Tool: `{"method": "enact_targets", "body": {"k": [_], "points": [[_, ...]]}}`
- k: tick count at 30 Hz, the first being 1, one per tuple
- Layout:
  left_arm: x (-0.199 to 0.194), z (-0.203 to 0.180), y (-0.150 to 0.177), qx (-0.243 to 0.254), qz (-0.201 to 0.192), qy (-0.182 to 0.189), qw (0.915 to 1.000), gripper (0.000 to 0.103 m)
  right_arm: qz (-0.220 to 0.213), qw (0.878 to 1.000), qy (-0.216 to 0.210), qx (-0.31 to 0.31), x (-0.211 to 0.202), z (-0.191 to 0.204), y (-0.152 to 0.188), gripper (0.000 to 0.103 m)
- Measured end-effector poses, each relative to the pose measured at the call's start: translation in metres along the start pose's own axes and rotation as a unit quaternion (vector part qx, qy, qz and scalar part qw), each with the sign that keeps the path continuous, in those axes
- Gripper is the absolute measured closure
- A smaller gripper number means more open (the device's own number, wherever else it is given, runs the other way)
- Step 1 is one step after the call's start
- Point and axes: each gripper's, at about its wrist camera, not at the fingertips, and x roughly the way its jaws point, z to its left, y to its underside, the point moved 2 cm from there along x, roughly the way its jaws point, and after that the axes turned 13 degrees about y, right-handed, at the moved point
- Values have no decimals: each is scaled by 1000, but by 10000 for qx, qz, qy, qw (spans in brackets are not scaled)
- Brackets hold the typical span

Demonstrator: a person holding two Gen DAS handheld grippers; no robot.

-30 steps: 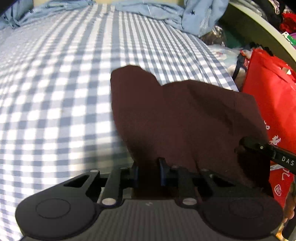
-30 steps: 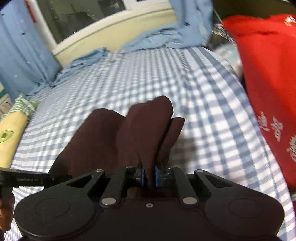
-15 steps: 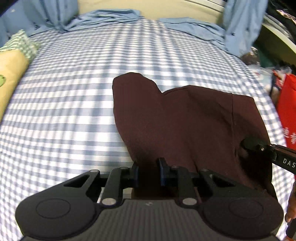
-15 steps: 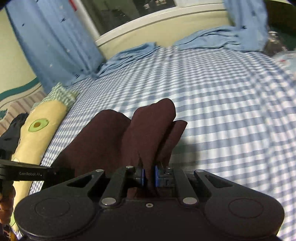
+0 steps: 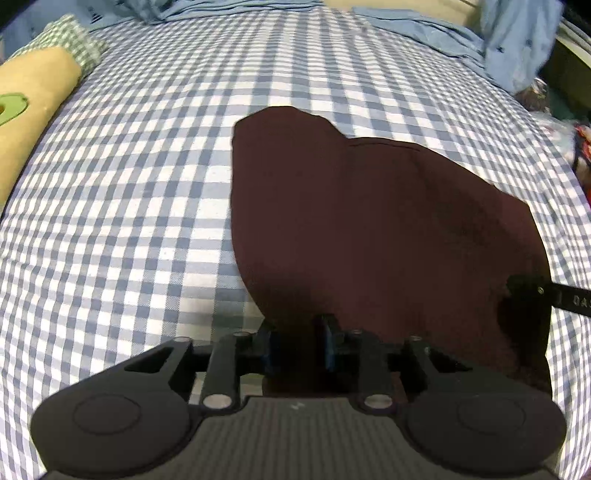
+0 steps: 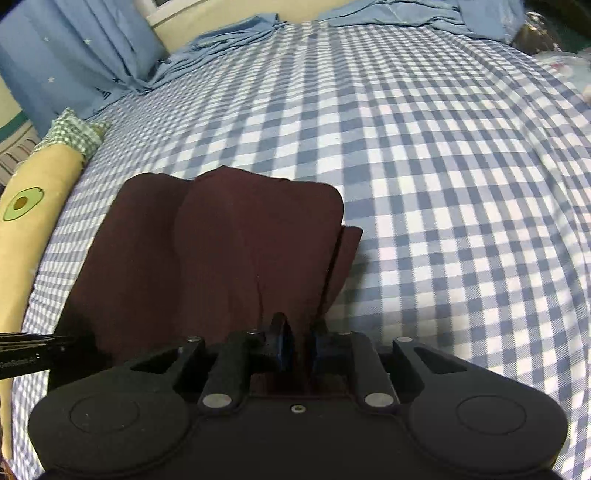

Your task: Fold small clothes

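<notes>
We read "GenRobot.AI" on the left gripper (image 6: 37,352) at 9 o'clock in the right wrist view; the left view shows only "DAS" on the right gripper (image 5: 554,297) at 3 o'clock. Both grippers are pinched narrowly onto the near edge of the maroon garment (image 5: 369,229), spread over the checked bedsheet (image 5: 129,203). Only the right view shows the window frame (image 6: 221,18) and blue curtain (image 6: 74,48).
</notes>
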Motion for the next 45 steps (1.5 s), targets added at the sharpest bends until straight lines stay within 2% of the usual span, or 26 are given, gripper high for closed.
{"method": "enact_targets", "body": {"k": [2, 4, 6, 8, 11, 12, 14, 16, 23, 28, 34, 38, 42, 45], "points": [[4, 3, 1, -96, 88, -127, 9998, 61, -32, 10000, 92, 7, -1, -3, 4, 73], [7, 6, 1, -132, 137, -201, 9996, 59, -48, 9999, 115, 42, -3, -9, 8, 69], [6, 9, 0, -175, 137, -229, 9995, 53, -89, 9998, 141, 78, -6, -12, 11, 57], [3, 9, 1, -197, 85, -277, 9994, 35, -176, 9996, 194, 91, -13, -19, 16, 40], [-6, 4, 4, -192, -63, -471, 9987, 19, -361, 9992, 178, 86, -28, -28, 18, 32], [-8, 3, 4, -197, -106, -513, 9984, 16, -415, 9990, 174, 85, -33, -29, 20, 29], [-18, -2, 6, -187, -212, -575, 9979, 10, -582, 9981, 159, 100, -46, -32, 24, 14], [-28, -8, 8, -162, -349, -657, 9971, 4, -801, 9966, 151, 141, -61, -35, 29, 4], [-65, -30, 24, -12, -955, -852, 9918, 1, -1585, 9871, 159, 181, -119, -38, 56, 1], [-93, -49, 49, 59, -1307, -849, 9878, 1, -2101, 9775, 57, 182, -158, -39, 81, 1], [-127, -68, 93, 200, -1568, -967, 9827, 1, -2552, 9669, -6, 85, -204, -42, 123, 1], [-153, -76, 129, 255, -1788, -912, 9793, 1, -2779, 9606, -30, 42, -233, -43, 154, 1], [-178, -81, 172, 241, -2030, -952, 9742, 1, -2963, 9550, -105, -37, -262, -42, 194, 1], [-192, -83, 203, 244, -2062, -985, 9732, 1, -3130, 9496, -169, -14, -282, -41, 227, 1]]}}
